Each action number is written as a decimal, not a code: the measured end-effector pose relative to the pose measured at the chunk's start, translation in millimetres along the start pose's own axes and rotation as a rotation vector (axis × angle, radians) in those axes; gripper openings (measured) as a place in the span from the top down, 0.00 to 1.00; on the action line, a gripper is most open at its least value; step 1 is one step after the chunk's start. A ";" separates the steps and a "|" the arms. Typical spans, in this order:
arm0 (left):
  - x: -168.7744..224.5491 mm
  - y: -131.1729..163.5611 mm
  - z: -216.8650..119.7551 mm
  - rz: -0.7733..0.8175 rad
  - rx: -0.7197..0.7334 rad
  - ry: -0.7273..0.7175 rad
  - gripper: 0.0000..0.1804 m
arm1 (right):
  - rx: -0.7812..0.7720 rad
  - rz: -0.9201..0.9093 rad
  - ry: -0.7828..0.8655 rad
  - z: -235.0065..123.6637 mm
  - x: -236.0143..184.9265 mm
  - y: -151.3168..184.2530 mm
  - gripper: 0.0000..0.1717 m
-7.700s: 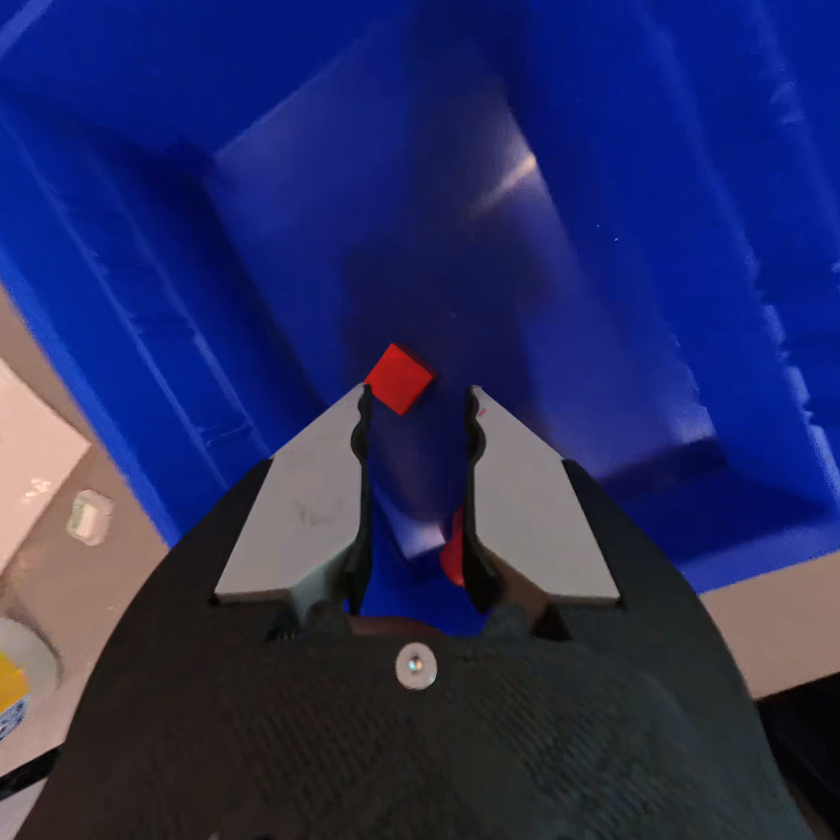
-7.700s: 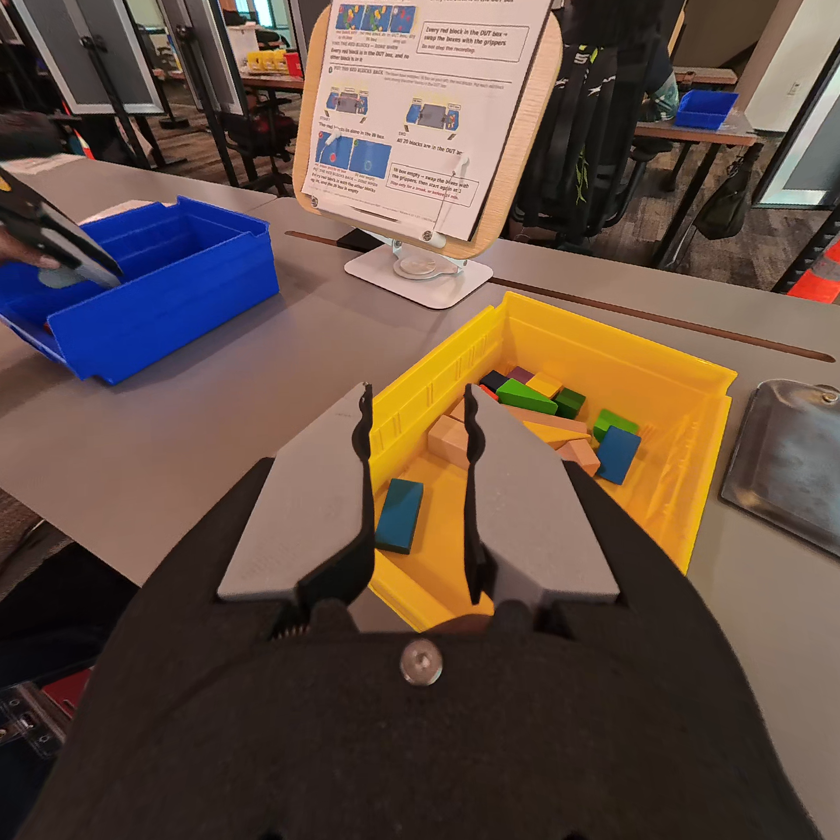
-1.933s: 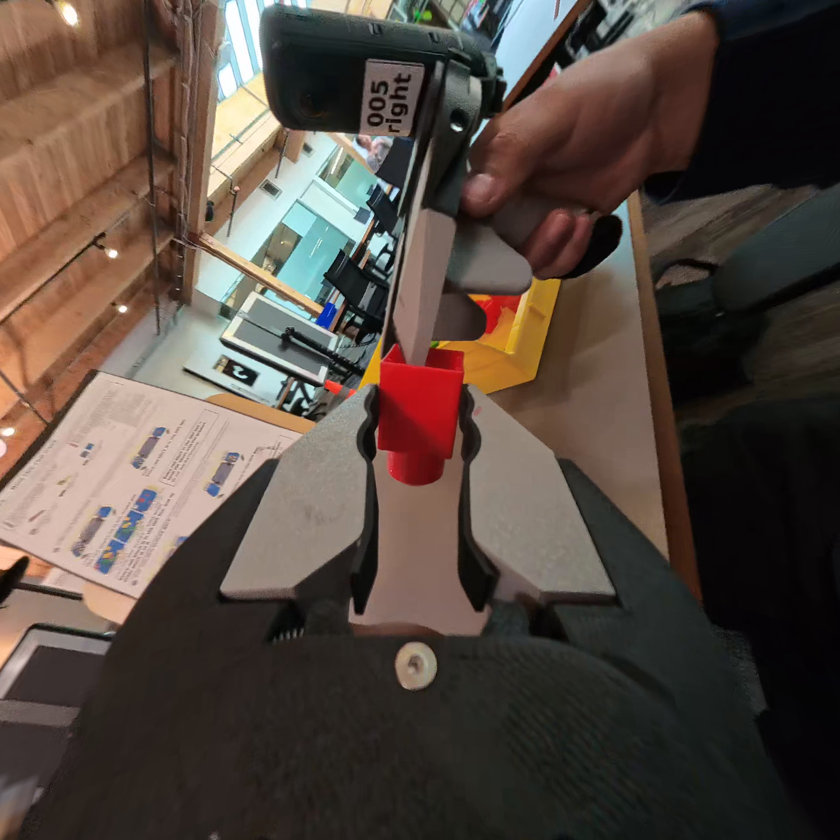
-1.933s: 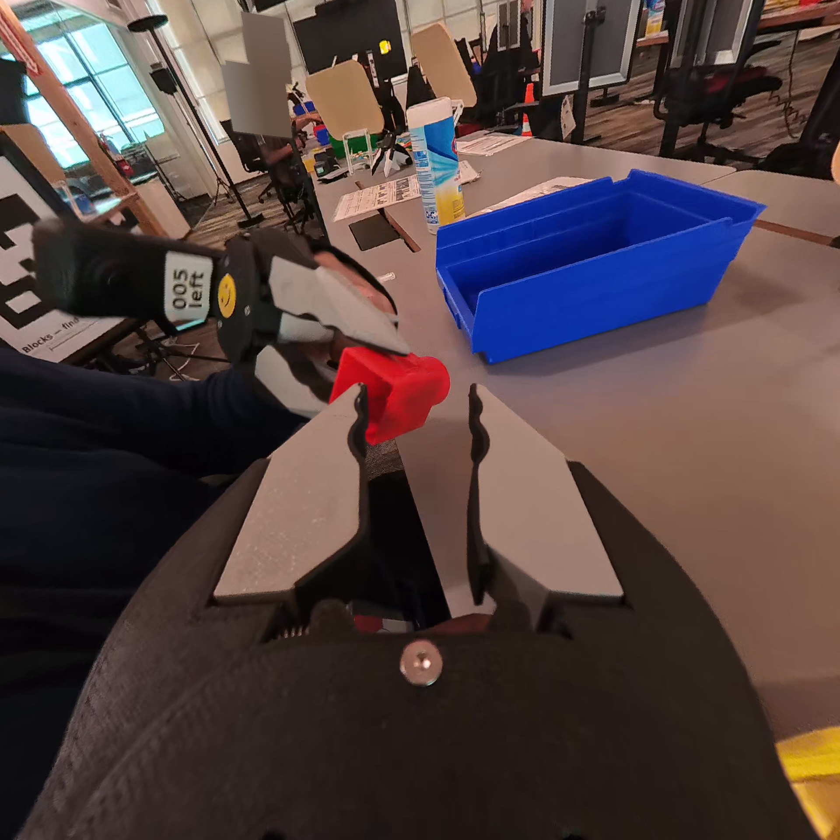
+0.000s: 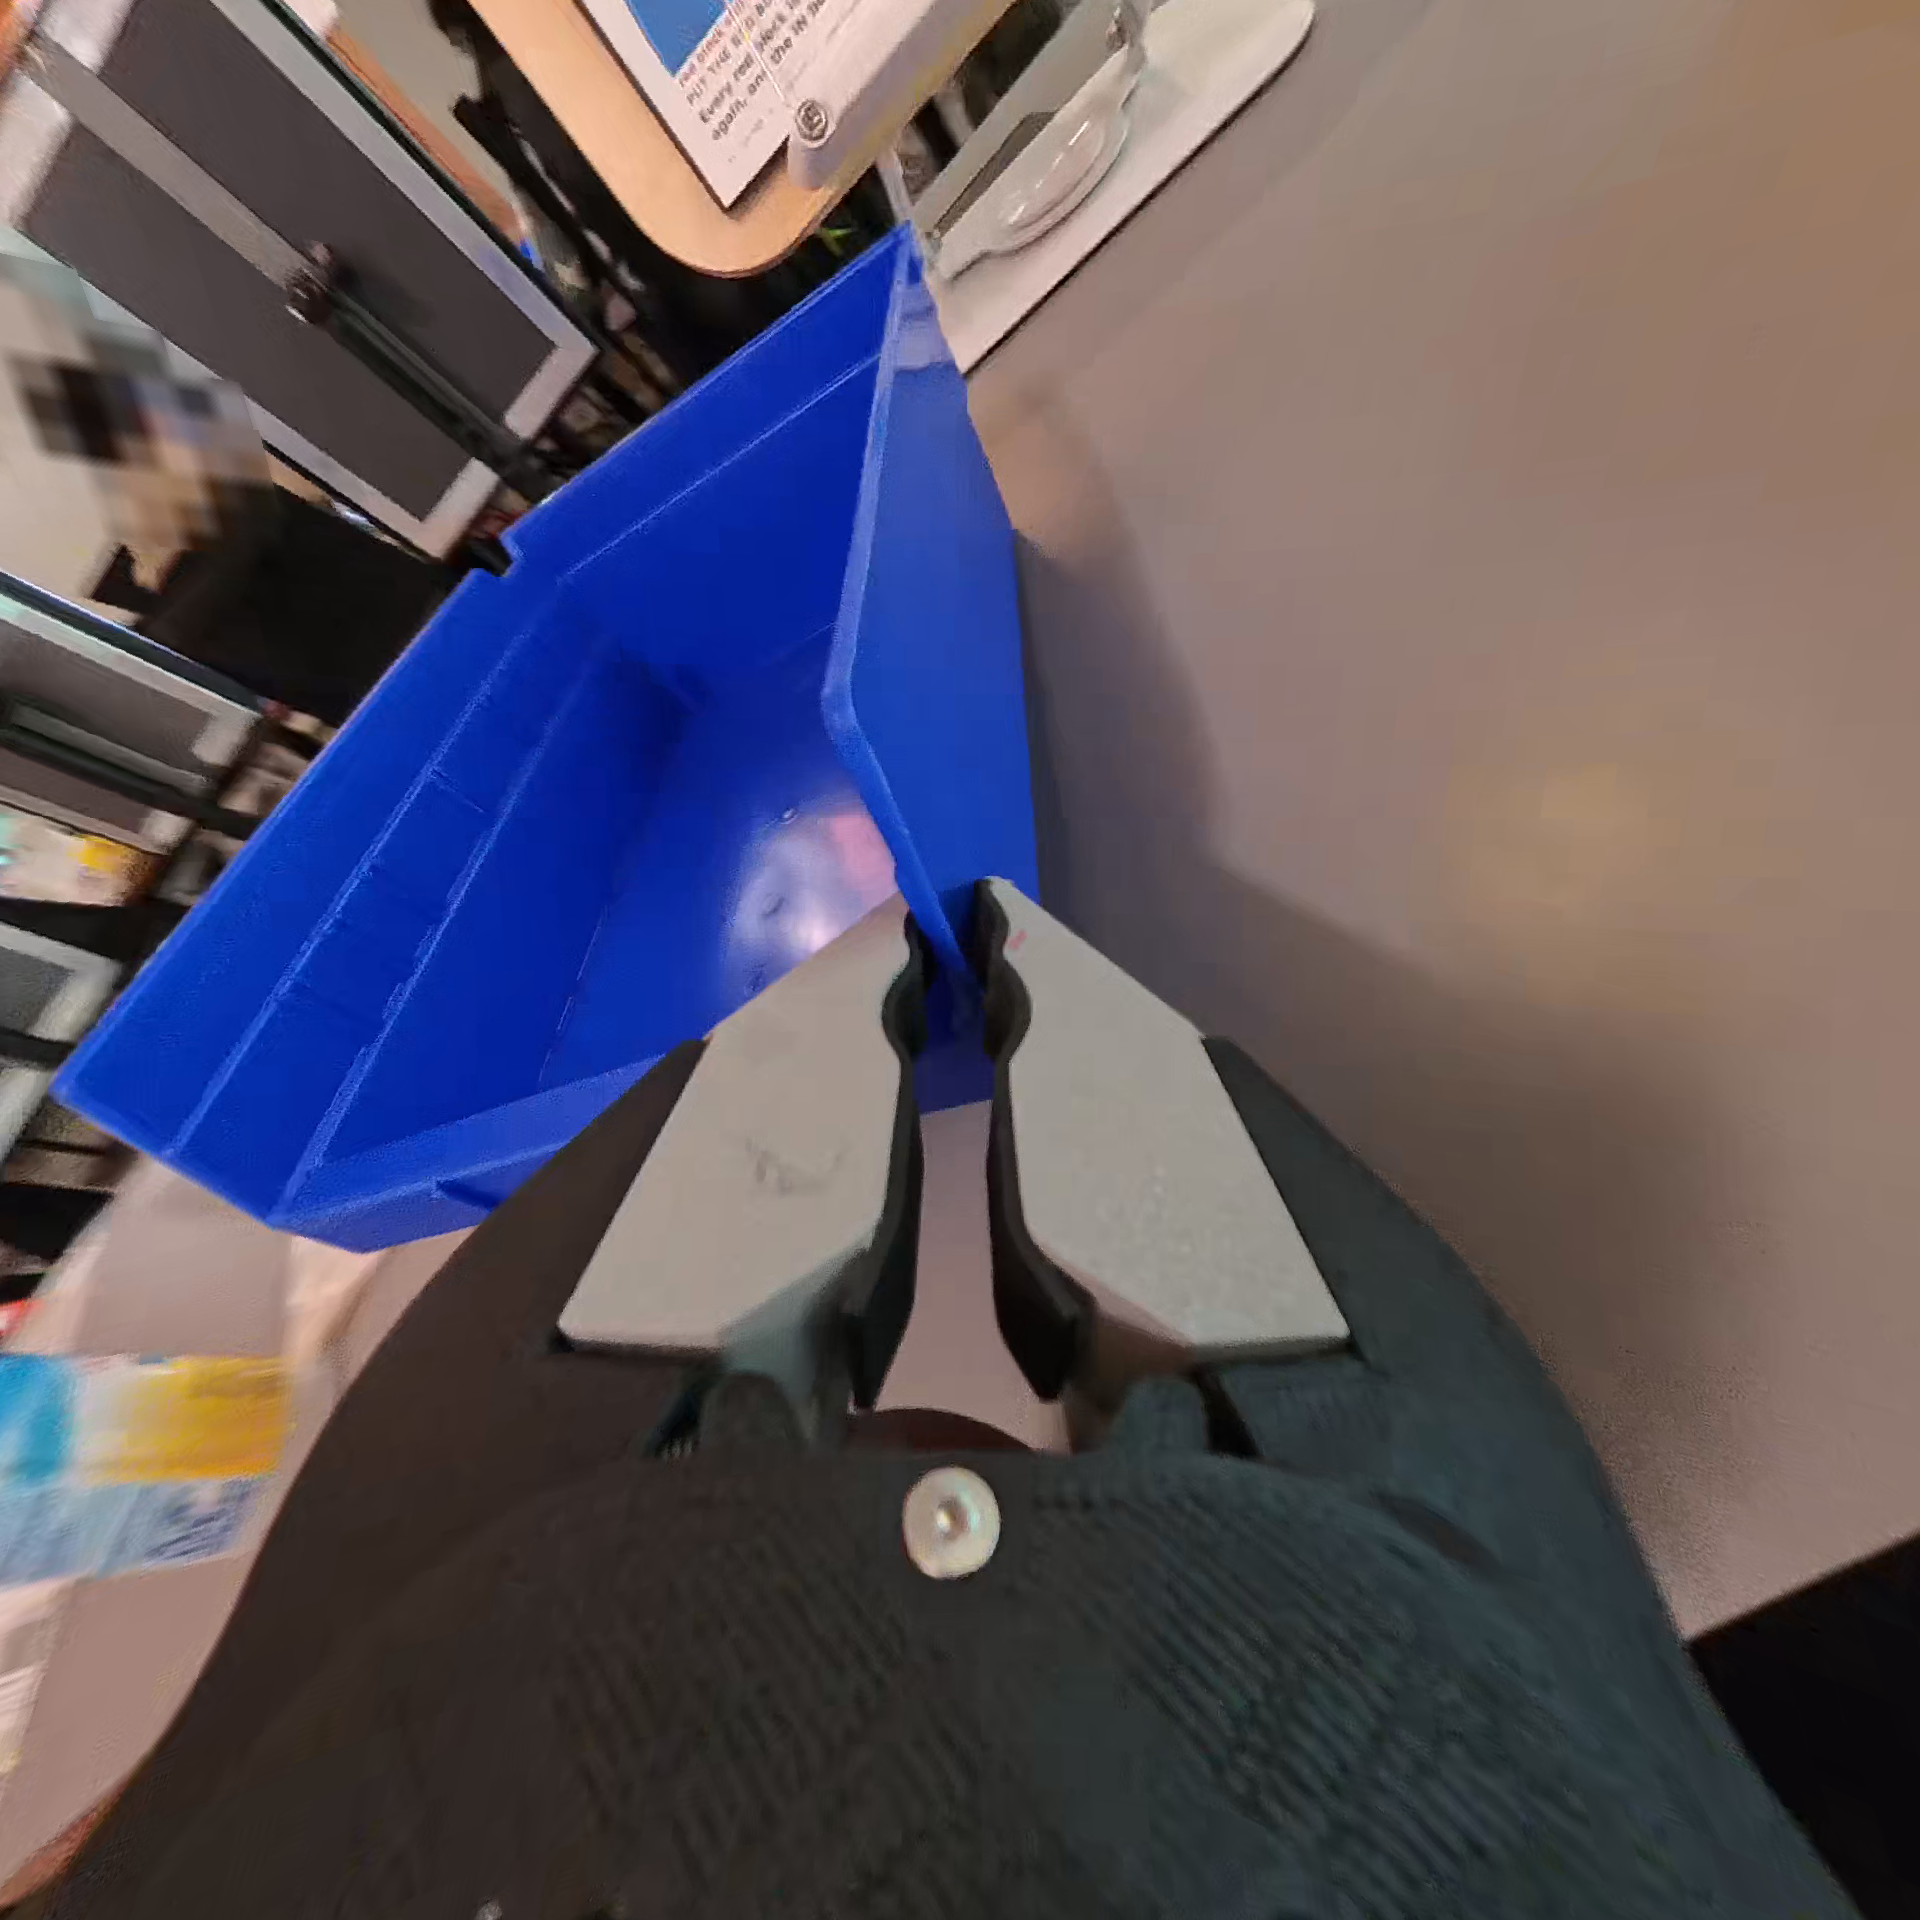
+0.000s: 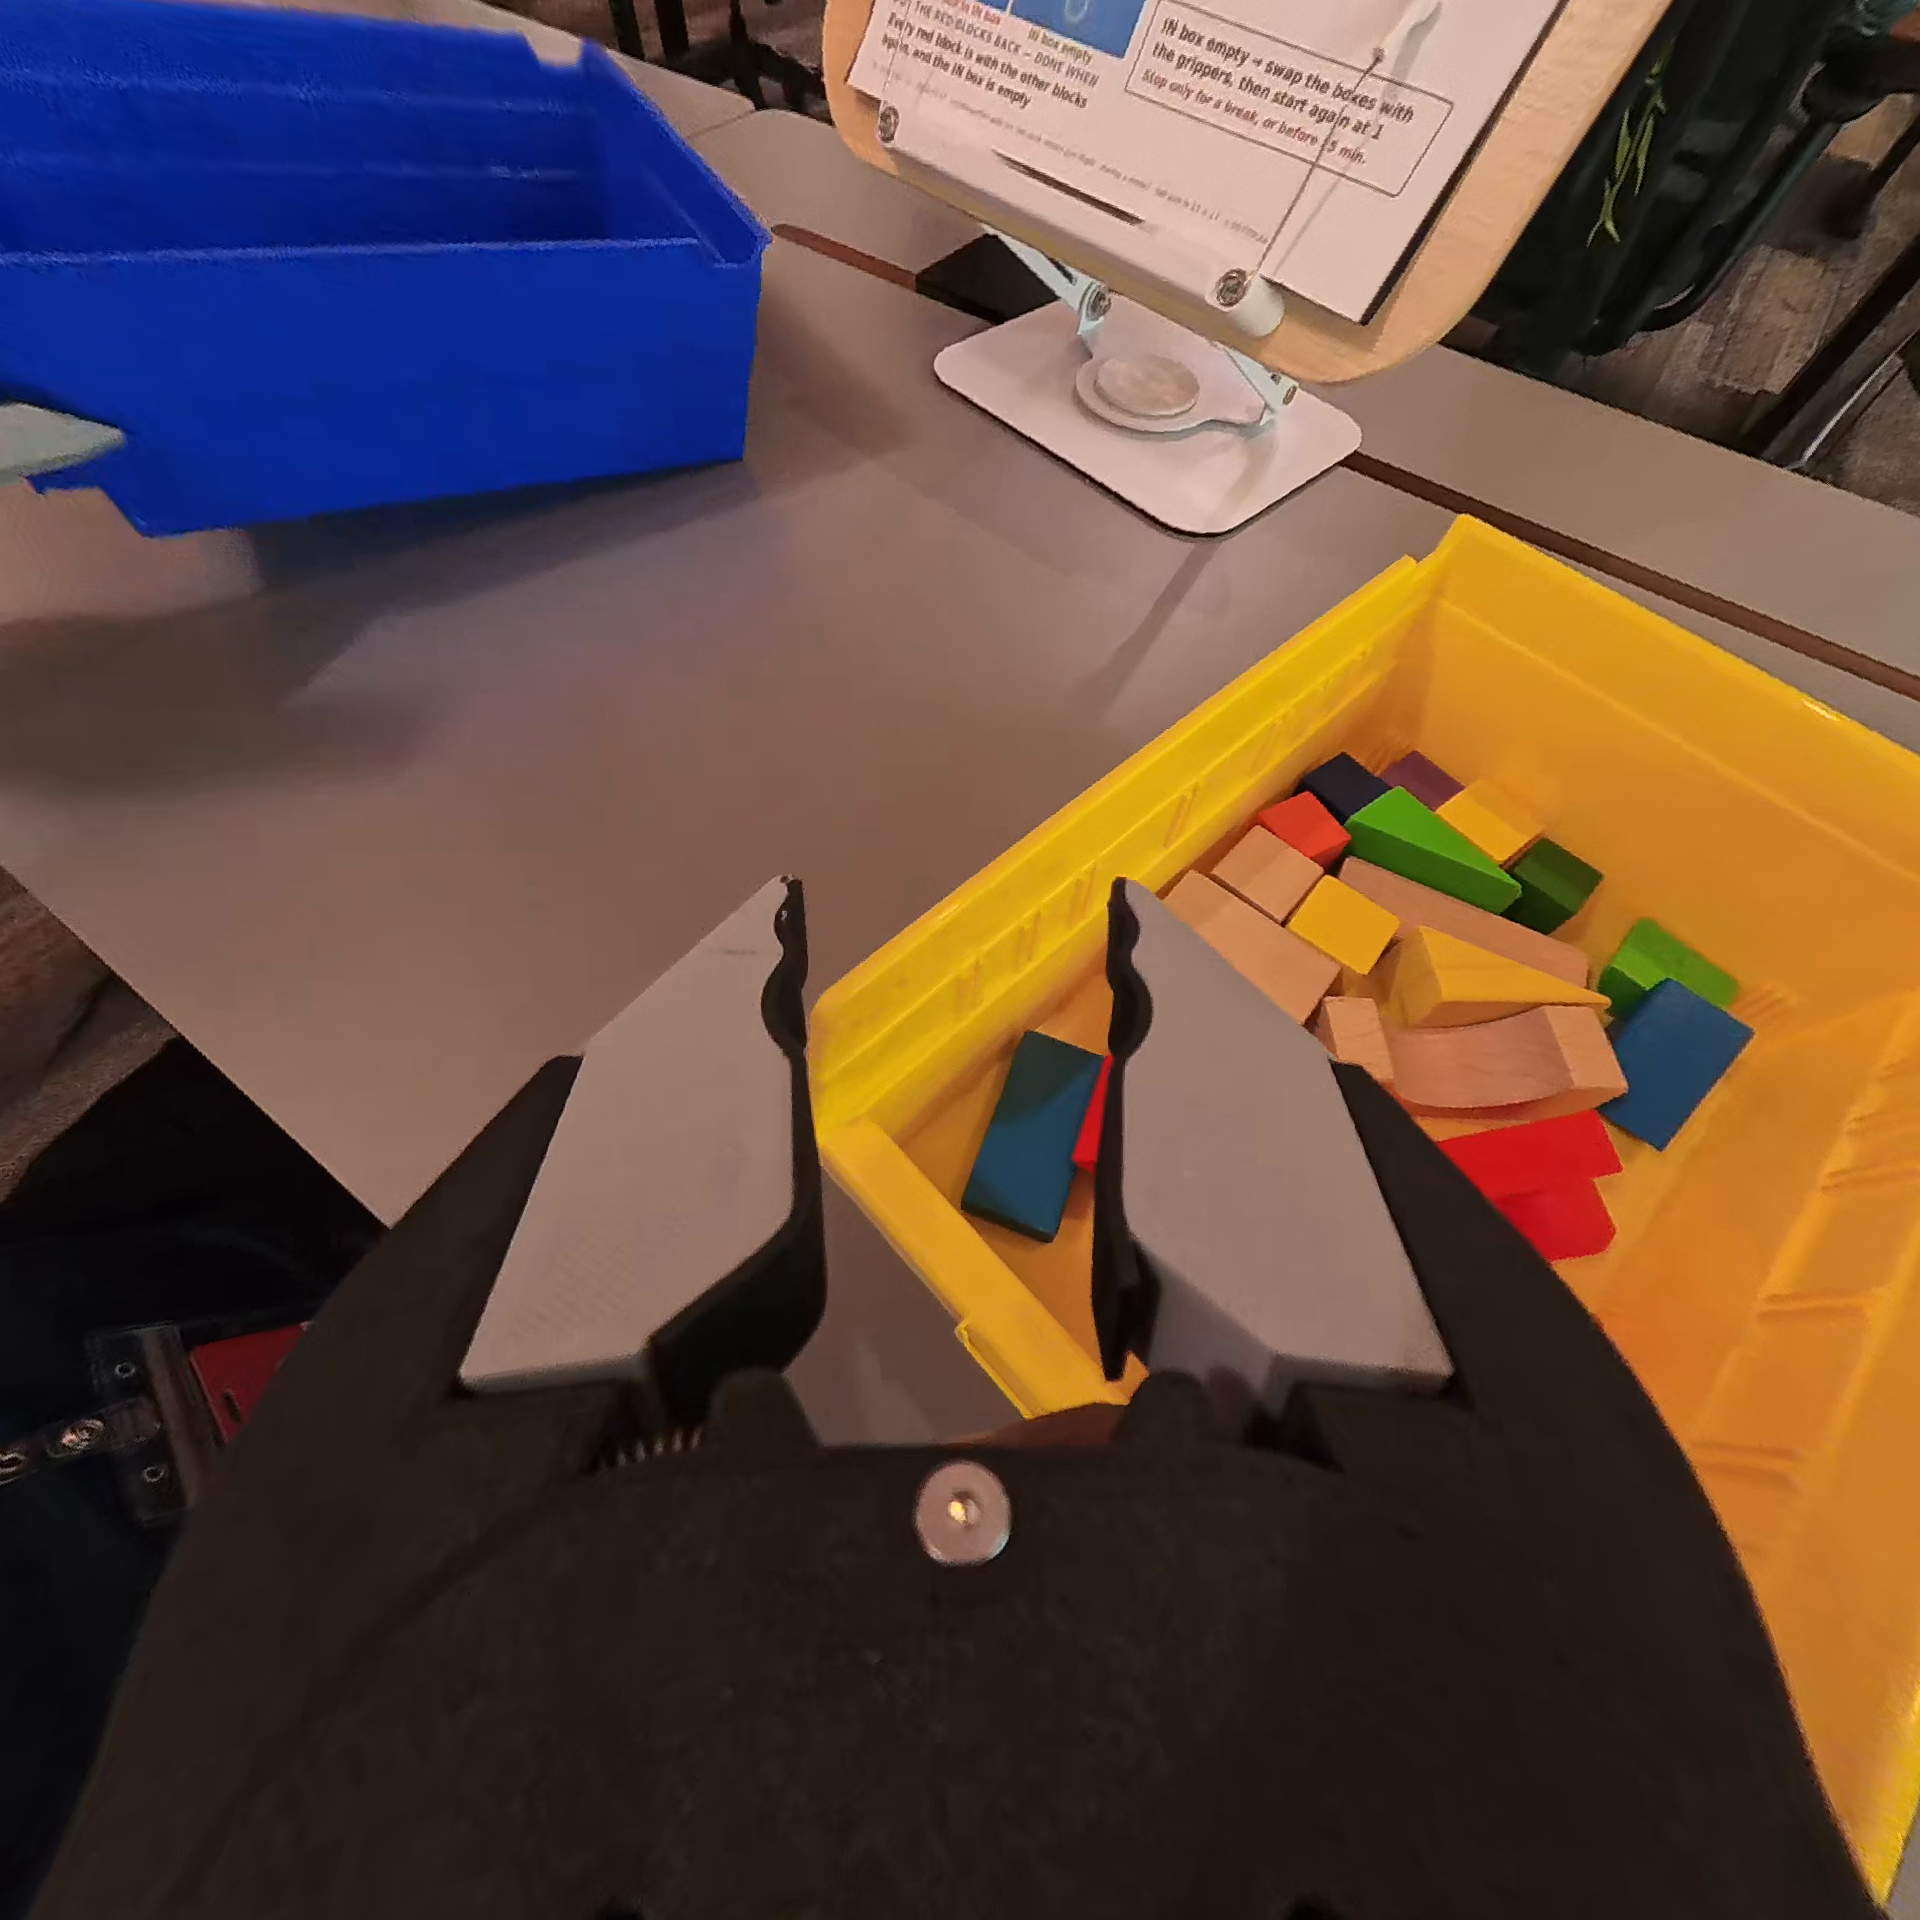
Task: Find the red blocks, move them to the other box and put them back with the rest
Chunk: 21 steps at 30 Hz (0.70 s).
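The left claw is pinched onto the rim of the blue box, its wall caught between the pads. The right claw gapes wide over the near wall of the yellow box, gripping nothing. Red blocks lie inside the yellow box among the other blocks, partly hidden behind that claw's finger. The blue box is blurred on the table.

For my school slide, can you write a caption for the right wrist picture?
Open right tool straddles the yellow box wall, colourful blocks inside; blue box sits beyond.
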State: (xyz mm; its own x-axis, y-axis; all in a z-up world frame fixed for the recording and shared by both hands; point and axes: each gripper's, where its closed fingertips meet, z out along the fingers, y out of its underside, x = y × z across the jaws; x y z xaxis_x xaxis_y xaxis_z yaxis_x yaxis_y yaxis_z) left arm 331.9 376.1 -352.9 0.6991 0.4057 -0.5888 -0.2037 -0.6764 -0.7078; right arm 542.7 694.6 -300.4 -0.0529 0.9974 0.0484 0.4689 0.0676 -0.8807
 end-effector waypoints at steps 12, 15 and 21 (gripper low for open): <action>-0.1 6.0 -20.7 -0.118 0.074 0.038 0.98 | -0.053 -0.012 -0.052 3.8 -18.1 8.7 0.66; -9.7 3.3 -23.8 -0.141 0.078 0.013 0.98 | -0.085 0.031 -0.085 10.8 -27.2 24.1 0.65; -16.0 2.2 -19.4 -0.187 0.098 -0.031 0.98 | -0.123 0.104 0.062 34.8 -25.6 58.5 0.48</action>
State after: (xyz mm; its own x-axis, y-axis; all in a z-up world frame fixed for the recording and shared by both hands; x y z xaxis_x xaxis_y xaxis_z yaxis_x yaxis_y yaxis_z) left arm 333.5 356.2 -337.5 0.7098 0.5383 -0.4543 -0.1395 -0.5249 -0.8397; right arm 540.8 672.2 -369.5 0.0539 0.9985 -0.0073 0.5740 -0.0369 -0.8180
